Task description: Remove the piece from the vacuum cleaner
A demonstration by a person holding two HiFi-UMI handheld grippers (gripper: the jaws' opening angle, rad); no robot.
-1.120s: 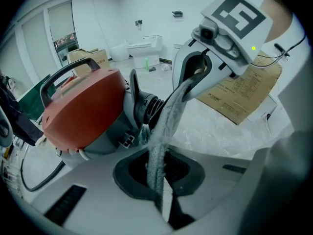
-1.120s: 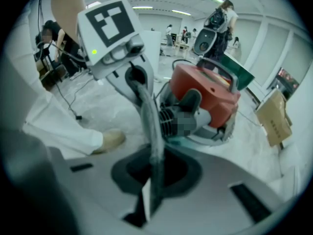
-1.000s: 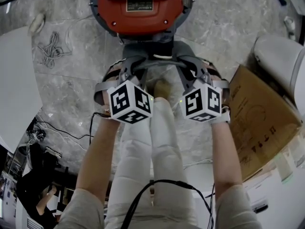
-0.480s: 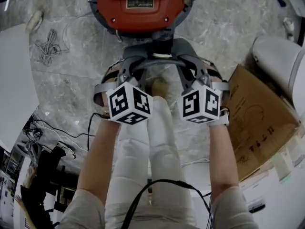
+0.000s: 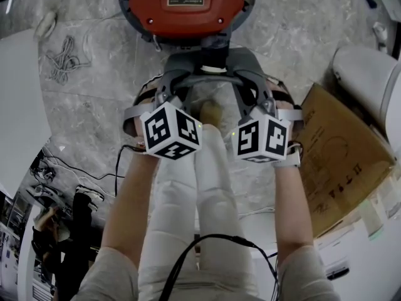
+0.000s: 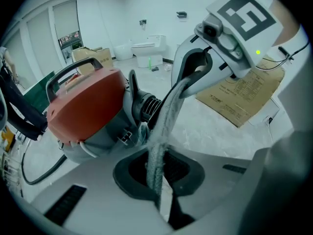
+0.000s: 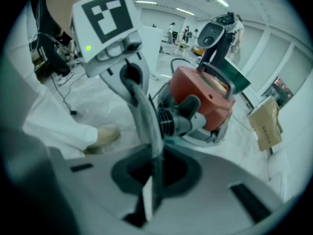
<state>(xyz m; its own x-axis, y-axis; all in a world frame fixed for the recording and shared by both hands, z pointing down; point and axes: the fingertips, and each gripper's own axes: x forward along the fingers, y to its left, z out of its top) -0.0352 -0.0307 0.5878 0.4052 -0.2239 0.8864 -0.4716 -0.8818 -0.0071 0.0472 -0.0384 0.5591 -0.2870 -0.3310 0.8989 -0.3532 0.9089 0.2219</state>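
An orange and grey vacuum cleaner (image 5: 185, 11) stands on the marble floor at the top of the head view. From its ribbed grey port (image 6: 146, 106) a grey curved strip (image 5: 207, 80) arcs between both grippers. My left gripper (image 5: 177, 86) is shut on one end of the strip (image 6: 166, 121), which runs up from its jaws to the right gripper (image 6: 225, 33). My right gripper (image 5: 245, 86) is shut on the other end (image 7: 146, 116), with the left gripper (image 7: 112, 38) across from it. The vacuum (image 7: 205, 97) sits just beyond the strip.
A flat cardboard box (image 5: 341, 155) lies at the right beside a white rounded fixture (image 5: 369, 80). A coil of cable (image 5: 62, 64) and a white board (image 5: 19, 105) are at the left. The person's shoe (image 5: 212, 113) is under the grippers.
The vacuum sits slightly higher in the picture and the right marker cube has edged left. Both grippers keep their hold on the strip.
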